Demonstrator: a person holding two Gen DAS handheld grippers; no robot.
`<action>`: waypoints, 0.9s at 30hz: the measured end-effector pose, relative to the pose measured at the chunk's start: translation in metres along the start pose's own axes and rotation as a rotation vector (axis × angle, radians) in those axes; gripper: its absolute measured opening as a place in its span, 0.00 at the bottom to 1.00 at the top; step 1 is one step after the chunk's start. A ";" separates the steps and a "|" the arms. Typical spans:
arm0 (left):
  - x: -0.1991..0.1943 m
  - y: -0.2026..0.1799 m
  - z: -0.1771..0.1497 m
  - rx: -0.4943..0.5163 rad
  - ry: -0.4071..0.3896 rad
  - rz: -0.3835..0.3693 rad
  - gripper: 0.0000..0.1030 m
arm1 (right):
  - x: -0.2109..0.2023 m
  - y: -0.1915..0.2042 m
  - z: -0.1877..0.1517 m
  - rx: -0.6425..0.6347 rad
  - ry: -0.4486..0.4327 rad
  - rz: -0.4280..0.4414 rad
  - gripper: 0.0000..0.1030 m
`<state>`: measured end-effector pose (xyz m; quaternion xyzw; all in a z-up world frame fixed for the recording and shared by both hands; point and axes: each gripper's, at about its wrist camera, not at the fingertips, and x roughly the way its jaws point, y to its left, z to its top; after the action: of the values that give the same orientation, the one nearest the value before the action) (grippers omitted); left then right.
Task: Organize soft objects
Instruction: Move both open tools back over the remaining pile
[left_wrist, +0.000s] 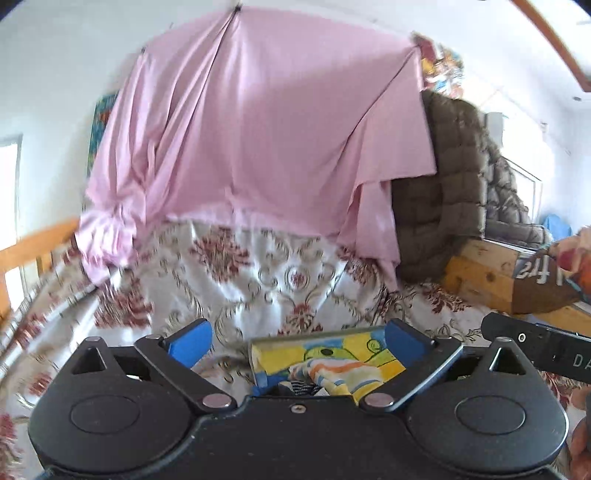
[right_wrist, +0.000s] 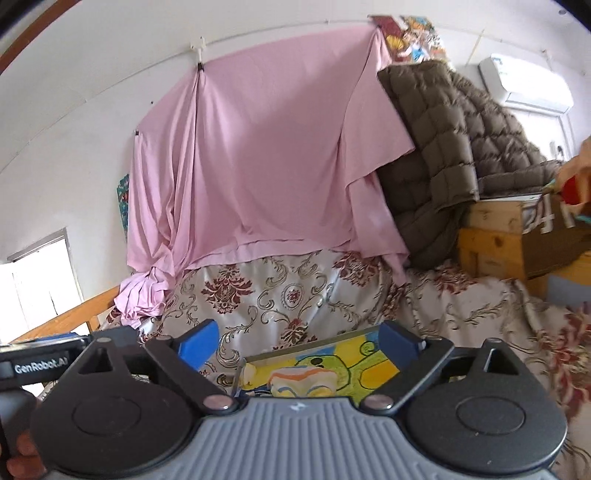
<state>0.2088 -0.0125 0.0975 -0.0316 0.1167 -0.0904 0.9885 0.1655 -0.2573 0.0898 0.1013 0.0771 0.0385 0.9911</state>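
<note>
Both our left gripper (left_wrist: 299, 341) and right gripper (right_wrist: 299, 341) gape wide, holding nothing; next we should lower slowly over the striped cloth (left_wrist: 332, 373) in the box (left_wrist: 384, 360)

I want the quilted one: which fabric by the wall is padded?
The brown quilted blanket, heaped right of the smooth pink sheet hanging from the wall.

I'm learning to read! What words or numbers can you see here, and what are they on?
"GenRobot.AI": on the left gripper body, at the right wrist view's edge.
"DA": on the right gripper body, cut off by the frame.
Large white characters on the cardboard box: partly hidden, unreadable.
</note>
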 end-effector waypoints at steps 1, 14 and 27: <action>-0.008 -0.002 -0.001 0.010 -0.013 0.003 0.99 | -0.008 0.001 -0.002 -0.005 -0.010 -0.003 0.96; -0.081 0.005 -0.036 -0.028 0.036 0.008 0.99 | -0.081 0.007 -0.036 -0.037 -0.024 -0.024 1.00; -0.097 0.032 -0.075 -0.089 0.173 0.101 0.99 | -0.088 0.014 -0.075 -0.085 0.146 -0.093 1.00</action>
<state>0.1040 0.0338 0.0440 -0.0614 0.2067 -0.0375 0.9758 0.0659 -0.2371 0.0334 0.0522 0.1522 0.0028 0.9870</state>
